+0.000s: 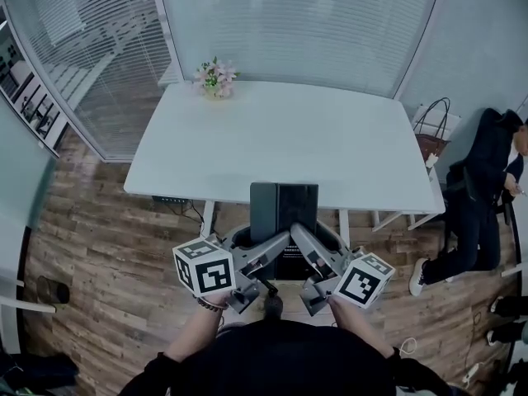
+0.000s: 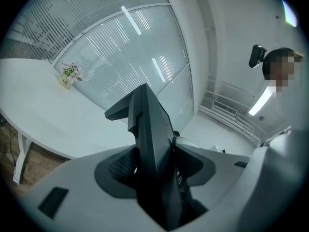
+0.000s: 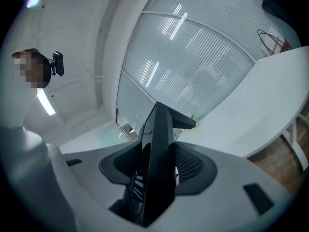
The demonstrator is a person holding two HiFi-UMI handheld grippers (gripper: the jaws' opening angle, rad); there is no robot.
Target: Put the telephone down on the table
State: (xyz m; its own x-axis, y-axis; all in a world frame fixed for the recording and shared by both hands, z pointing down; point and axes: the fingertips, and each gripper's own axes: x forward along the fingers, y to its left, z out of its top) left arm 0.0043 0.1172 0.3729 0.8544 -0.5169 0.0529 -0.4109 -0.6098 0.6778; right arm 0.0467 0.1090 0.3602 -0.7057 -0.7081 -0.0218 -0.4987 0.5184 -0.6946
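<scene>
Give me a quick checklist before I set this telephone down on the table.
1. Left gripper grip on the telephone: ok, jaws clamp it.
2. Right gripper grip: ok, jaws clamp its other side.
3. Landing spot on the table: ok, near half bare; flowers sit at the far edge.
4. Telephone above the tabletop: cannot tell; it hangs at the near edge.
5. Telephone level: cannot tell.

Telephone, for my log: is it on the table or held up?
Held up: left tongs and right tongs each grip the telephone, clear of the table.
</scene>
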